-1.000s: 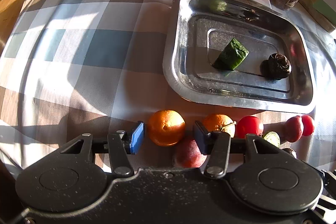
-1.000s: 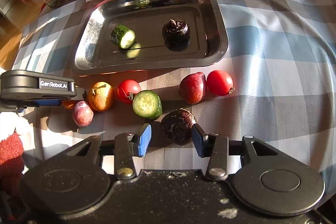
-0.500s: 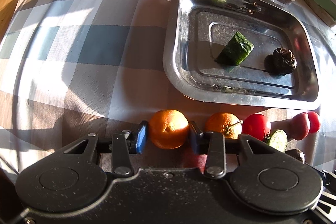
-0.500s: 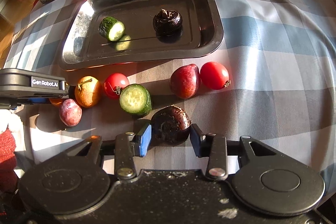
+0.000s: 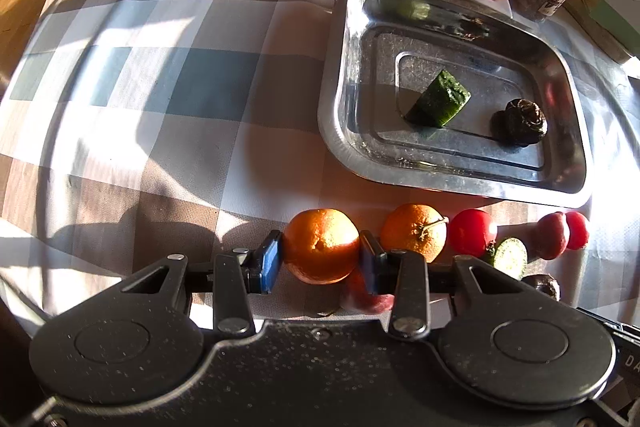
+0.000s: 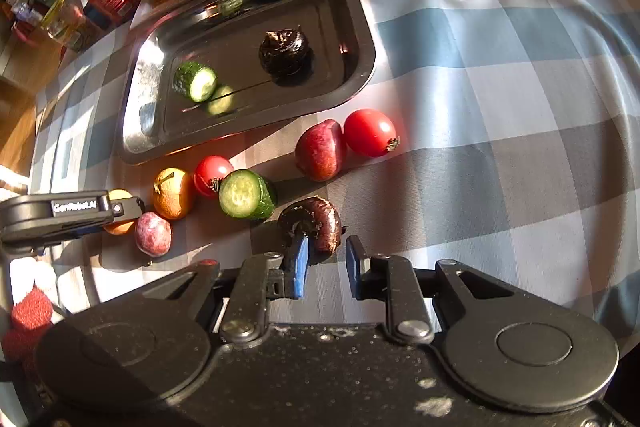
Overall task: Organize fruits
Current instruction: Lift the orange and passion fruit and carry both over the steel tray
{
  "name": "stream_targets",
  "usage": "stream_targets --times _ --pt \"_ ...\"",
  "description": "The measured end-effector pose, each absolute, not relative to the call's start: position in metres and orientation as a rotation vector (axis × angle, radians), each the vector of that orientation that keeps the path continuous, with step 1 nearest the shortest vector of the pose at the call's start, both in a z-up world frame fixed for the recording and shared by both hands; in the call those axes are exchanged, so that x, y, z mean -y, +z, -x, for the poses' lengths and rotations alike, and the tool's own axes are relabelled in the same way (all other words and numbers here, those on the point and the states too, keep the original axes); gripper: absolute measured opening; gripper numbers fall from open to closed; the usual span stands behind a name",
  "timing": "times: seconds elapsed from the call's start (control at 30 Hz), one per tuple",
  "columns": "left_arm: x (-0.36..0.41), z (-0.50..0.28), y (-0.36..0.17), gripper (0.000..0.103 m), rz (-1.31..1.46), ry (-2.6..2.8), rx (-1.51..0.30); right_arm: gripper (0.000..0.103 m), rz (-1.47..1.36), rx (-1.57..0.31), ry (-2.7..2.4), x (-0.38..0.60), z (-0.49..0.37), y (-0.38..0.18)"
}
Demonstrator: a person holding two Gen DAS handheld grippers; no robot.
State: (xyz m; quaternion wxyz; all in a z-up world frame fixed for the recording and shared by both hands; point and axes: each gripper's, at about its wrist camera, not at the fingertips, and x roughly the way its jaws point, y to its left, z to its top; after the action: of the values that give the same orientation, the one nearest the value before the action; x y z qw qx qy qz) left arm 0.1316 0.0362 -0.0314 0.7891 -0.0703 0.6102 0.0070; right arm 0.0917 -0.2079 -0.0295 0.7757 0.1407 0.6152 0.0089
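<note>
A: Fruits are still mostly spread on the checked tablecloth, as seen from the left wrist. What is counted as done?

B: Only two pieces are seen inside the steel tray: a cucumber chunk and a dark brown bulb. The task is judged to be at an early stage.

A: And the left gripper?

B: Its jaws have just been closing, and a large orange is clamped between the blue pads, which are pressed against both of its sides. A stemmed orange and a tomato are left just beside it.

A: What is shown from the right wrist?

B: A row is still laid out in front of the tray: a cut cucumber, a red plum-like fruit touched by a second tomato, and a purple plum near the left gripper.

A: And the right gripper?

B: It is drawn in to its narrowest. A second dark bulb is tipped on edge at the fingertips, partly covered by one pad. Whether it is truly pinched cannot be told; a slipped grip is suspected.
</note>
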Motion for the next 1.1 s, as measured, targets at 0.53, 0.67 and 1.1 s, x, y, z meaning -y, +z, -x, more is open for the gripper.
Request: stream_targets --times 0.53,0.67,1.1 --pt "-0.012 -0.103 -0.006 0.048 0.156 -0.132 -1.299 0.045 -0.146 -1.253 0.092 0.172 -0.095 -0.036" --pt "-0.015 -0.104 -0.007 0.048 0.169 -0.131 -1.302 0.047 -0.092 -1.264 0.075 0.165 -0.096 -0.046" --pt "-0.016 -0.104 -0.008 0.048 0.157 -0.115 -1.297 0.045 0.011 -1.276 0.049 0.151 -0.092 -0.062"
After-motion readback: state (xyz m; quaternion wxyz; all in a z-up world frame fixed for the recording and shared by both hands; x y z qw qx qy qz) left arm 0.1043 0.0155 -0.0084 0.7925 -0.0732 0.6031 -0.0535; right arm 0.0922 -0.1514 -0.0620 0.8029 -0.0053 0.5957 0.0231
